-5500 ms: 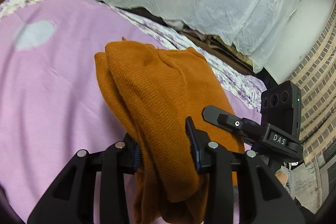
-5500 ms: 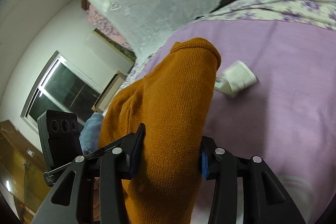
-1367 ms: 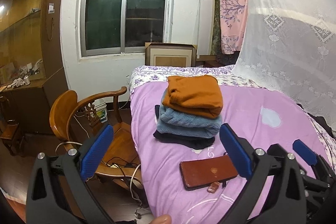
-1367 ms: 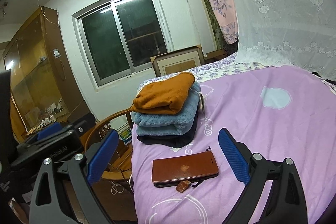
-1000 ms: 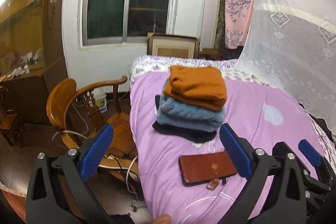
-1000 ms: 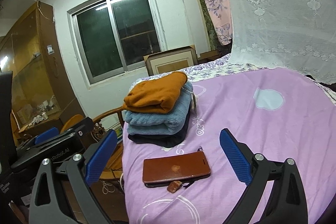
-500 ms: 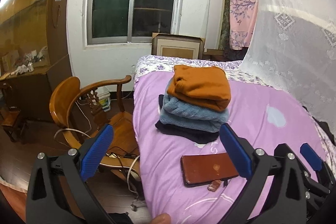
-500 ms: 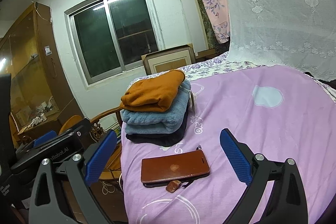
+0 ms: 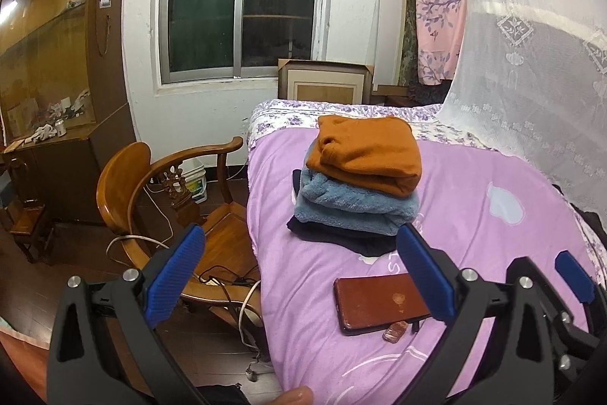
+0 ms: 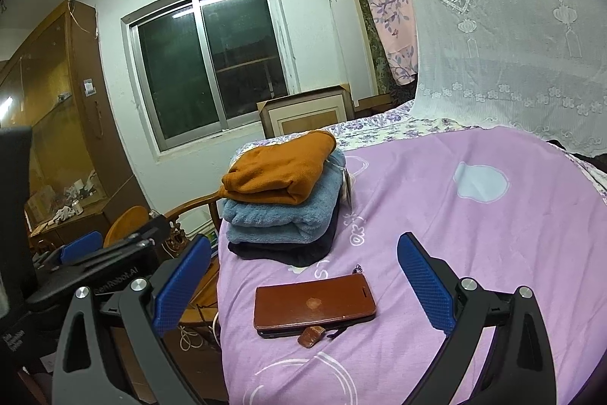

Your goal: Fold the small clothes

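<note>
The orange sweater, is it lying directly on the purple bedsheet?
No, the orange sweater rests on top of a folded light blue fleece garment, which itself lies on a dark garment on the purple bedsheet.

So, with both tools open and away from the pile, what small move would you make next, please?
Probably none on the pile: the orange top lies folded on the blue one and a dark one, and both the left tool and right tool are open and empty. I'd turn to look for another garment; none is in view.
</note>
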